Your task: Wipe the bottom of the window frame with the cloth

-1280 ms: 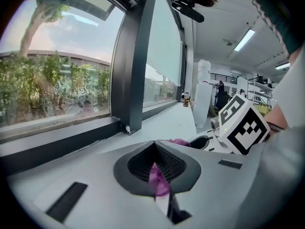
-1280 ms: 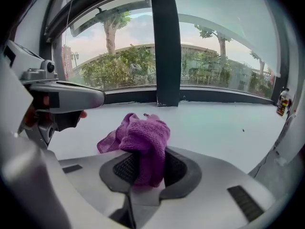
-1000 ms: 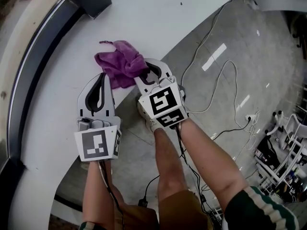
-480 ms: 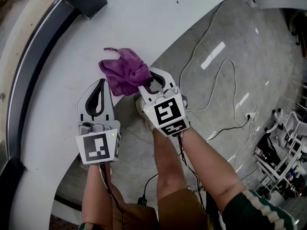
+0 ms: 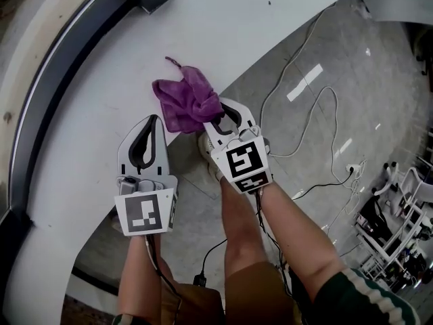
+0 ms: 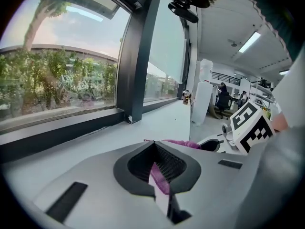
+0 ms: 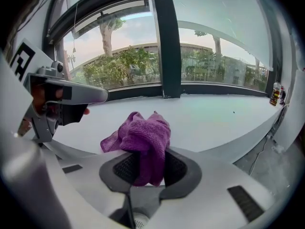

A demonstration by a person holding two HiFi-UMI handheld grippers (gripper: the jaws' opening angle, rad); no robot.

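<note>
Cloth [image 5: 186, 103] bunched mid-frame on white sill [image 5: 223, 32], pinched by right hand-held gripper [image 5: 218, 115]; left hand-held gripper [image 5: 154, 119] lower left, pressed together, empty.

The left gripper [image 5: 154, 120] is held at the near left, jaws together with nothing between them; the right gripper [image 5: 220, 110] is just beside it and slightly farther, jaws clamped on the cloth [image 5: 186, 100]; the left forearm [image 5: 139, 276] and right forearm [image 5: 298, 229] stretch forward, bare.
</note>
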